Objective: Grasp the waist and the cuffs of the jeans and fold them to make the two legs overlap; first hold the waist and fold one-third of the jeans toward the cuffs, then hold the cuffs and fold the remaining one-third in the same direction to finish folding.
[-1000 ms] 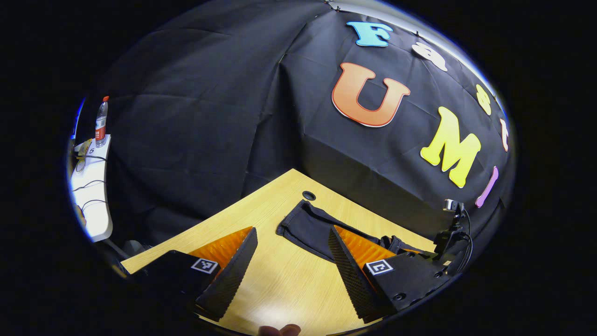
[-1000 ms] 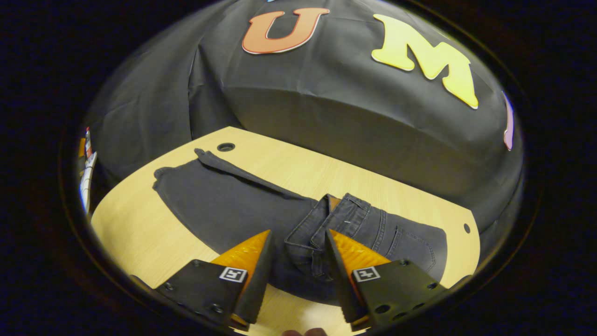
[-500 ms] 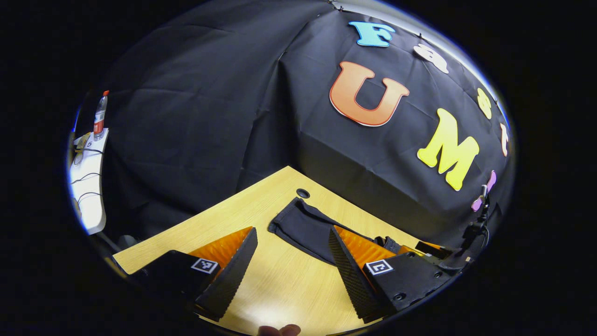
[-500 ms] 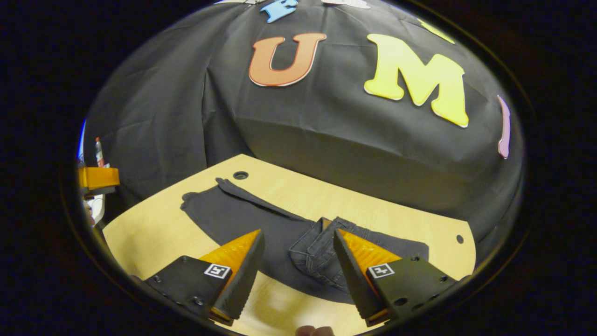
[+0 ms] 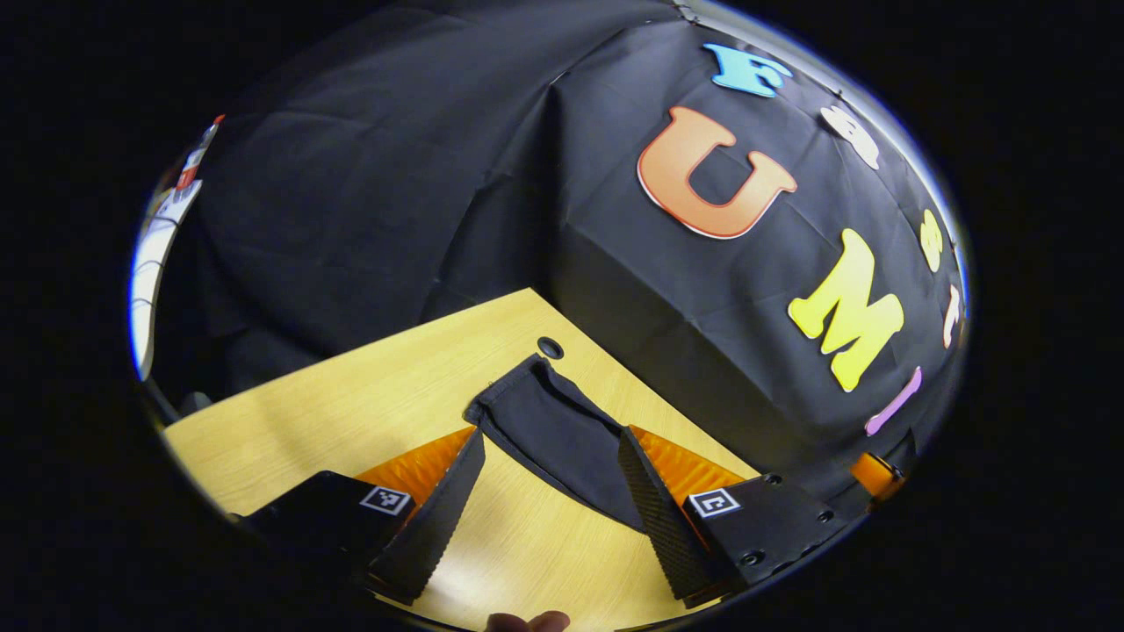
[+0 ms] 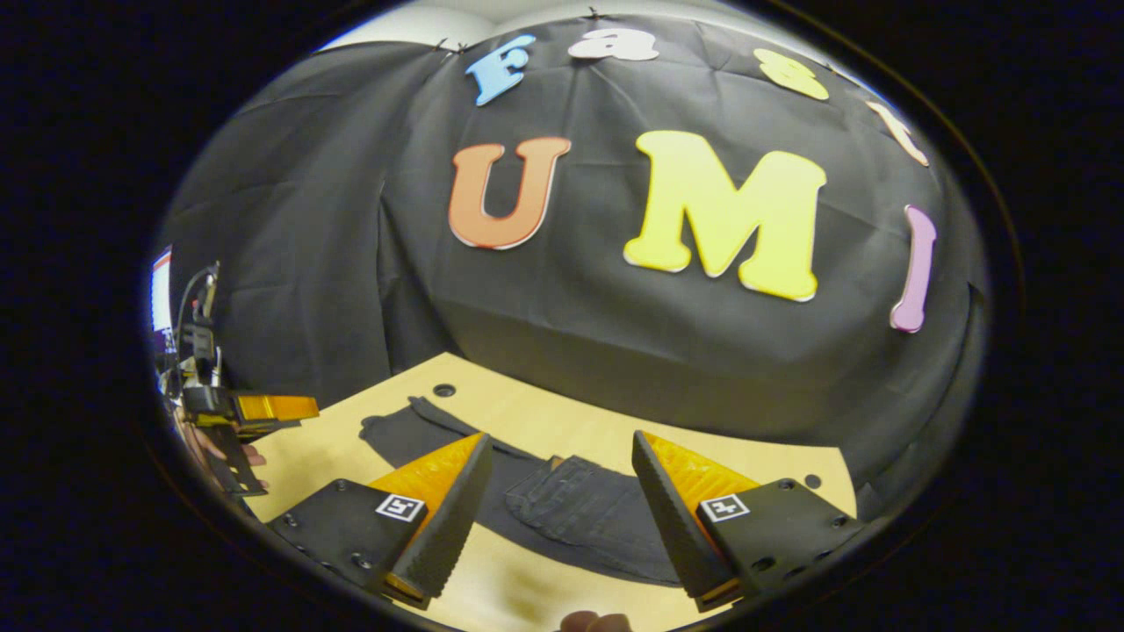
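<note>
Dark jeans [image 6: 562, 509] lie flat along the wooden counter [image 6: 562, 426], cuffs near the cable hole. The left hand-held gripper [image 5: 549, 452] hovers spread wide above the cuff end [image 5: 536, 412], gripping nothing. The right hand-held gripper [image 6: 562, 456] hangs just as wide over the waist [image 6: 571, 500], clear of the cloth.

- The jeans [image 6: 562, 509] are dark, almost black, and are spread out flat on the worktop [image 6: 702, 443].
- The waist end [image 6: 588, 505] is bunched up a little, with seams and a pocket seen on it.
- The cuffs [image 5: 514, 399] are laid near a small round hole [image 5: 551, 348] in the worktop.
</note>
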### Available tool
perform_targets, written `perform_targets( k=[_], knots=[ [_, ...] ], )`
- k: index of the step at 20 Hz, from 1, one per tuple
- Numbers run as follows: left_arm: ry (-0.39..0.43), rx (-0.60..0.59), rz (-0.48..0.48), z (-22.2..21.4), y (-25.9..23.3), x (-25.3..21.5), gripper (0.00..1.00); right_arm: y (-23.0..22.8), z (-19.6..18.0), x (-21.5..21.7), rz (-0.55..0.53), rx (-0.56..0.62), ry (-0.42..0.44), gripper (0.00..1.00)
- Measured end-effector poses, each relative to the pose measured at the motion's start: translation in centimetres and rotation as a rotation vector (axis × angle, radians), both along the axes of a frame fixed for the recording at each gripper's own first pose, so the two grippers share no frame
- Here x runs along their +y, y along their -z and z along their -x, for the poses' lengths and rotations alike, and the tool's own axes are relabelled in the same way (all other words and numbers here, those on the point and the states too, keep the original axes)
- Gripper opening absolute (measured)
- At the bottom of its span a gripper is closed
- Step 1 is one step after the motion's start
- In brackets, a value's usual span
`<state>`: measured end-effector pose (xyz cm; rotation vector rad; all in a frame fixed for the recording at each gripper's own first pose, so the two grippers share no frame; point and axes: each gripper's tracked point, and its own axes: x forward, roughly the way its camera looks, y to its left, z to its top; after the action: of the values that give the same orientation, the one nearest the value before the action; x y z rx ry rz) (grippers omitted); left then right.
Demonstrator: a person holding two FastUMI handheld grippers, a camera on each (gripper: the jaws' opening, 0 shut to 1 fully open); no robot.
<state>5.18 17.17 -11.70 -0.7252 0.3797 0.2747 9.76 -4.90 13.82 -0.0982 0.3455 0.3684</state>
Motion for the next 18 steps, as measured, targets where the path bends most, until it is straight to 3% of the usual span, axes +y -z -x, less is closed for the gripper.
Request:
perform_targets(
  k=[4, 11, 15, 18],
  knots=[
    [-0.047, 0.013, 0.202, -3.1, 2.8, 0.0, 0.99, -1.6, 0.6, -5.3, 0.010, -0.004, 0.078, 0.98],
    [-0.190, 0.071, 0.542, -6.3, 7.8, 1.4, 0.98, 0.8, 2.9, -10.8, 0.023, 0.090, 0.168, 0.98],
    [-0.220, 0.109, 0.594, -8.0, 9.8, 1.1, 0.98, 0.7, 3.5, -12.4, 0.026, 0.103, 0.202, 0.98],
    [-0.217, 0.122, 0.567, -9.2, 10.0, 1.4, 0.98, 0.5, 3.6, -13.5, 0.020, 0.092, 0.240, 0.98]
  ],
)
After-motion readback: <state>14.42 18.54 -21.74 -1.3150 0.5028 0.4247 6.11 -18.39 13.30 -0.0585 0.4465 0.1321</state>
